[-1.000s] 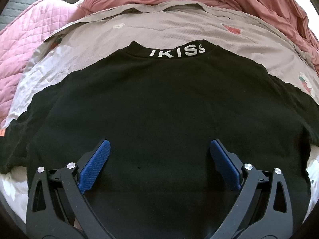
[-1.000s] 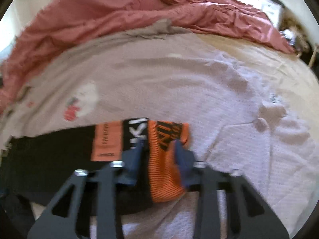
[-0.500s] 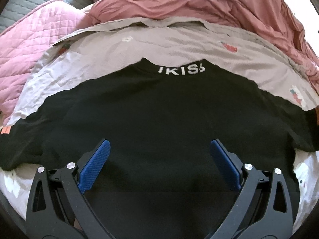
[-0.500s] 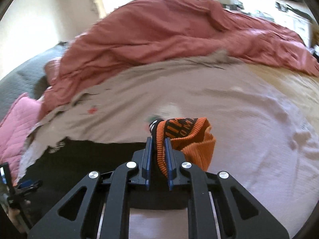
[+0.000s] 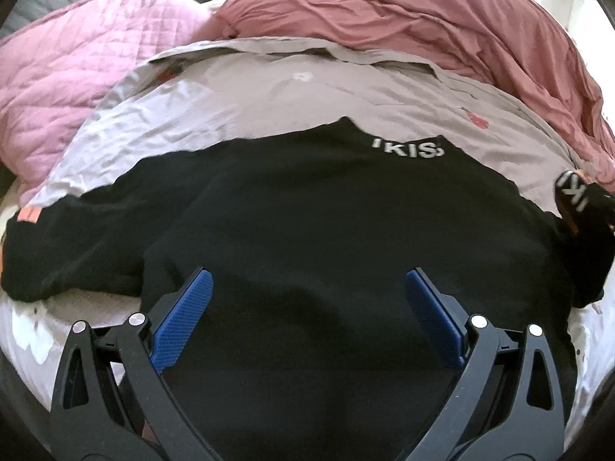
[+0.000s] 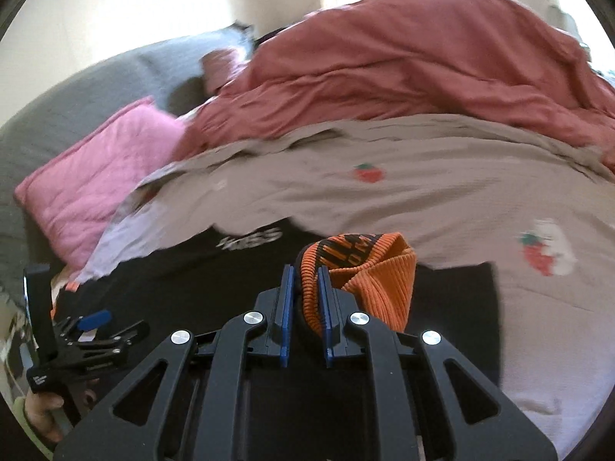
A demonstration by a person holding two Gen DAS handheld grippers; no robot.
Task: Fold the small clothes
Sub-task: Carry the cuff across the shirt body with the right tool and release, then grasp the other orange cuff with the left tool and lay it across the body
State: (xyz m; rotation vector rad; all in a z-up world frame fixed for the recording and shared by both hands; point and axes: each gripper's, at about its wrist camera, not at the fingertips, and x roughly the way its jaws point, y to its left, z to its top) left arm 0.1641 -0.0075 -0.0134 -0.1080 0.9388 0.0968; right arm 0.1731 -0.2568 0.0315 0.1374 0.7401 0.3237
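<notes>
Two grippers over one black top (image 5: 315, 230), spread back-up on a grey sheet (image 5: 238, 107) printed with strawberries, neck band lettered in white and pointing toward the heaped red duvet (image 5: 442, 30). Laid flat, presumably to give square fold lines; left sleeve (image 5: 57, 246) lying out to the side, untouched. Right gripper (image 6: 305, 269) clamped on the orange ribbed cuff (image 6: 369, 276) of the right sleeve, cuff bunched and raised above the body of the top: judged to be the sleeve fold in hand, cuff carried inward across the back. Jaws nearly closed, blue pads (image 6: 286, 299) pressing the knit on both sides, only cloth between them. Left gripper (image 5: 305, 299) hanging above the lower back of the top, jaws wide, nothing held, no contact seen; probably waiting to pin the cloth or take the hem. Pink quilted cushion (image 6: 96, 188) at the far left, well apart from the work. Fold at an early stage: one sleeve lifted, the other not yet folded, body unfolded.
</notes>
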